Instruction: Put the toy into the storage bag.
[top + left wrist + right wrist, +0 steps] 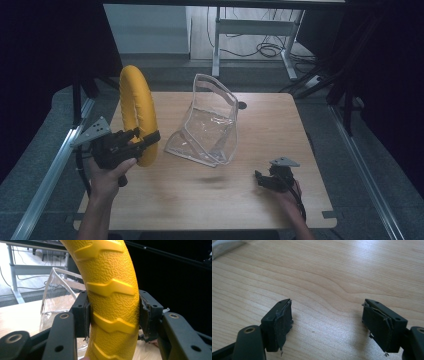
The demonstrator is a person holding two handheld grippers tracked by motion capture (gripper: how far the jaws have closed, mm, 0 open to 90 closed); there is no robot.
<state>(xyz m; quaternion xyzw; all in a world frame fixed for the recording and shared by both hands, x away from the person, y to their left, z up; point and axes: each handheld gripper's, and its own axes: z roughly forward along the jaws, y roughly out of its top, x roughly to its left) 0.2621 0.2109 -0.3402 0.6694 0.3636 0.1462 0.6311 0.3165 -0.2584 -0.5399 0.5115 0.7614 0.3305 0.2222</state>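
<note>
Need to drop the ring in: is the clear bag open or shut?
Open: the clear bag stands upright, its top rim spread wide.

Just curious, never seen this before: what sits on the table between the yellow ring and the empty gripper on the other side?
A clear plastic bag stands between the yellow ring and the right gripper, seen in the high view.

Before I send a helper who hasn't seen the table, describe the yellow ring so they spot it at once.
On the wooden table, look to its left side, beside the clear plastic bag. The yellow ring with a bumpy surface and raised zigzag ridges stands upright, clamped in the left gripper; nothing else there is coloured.
</note>
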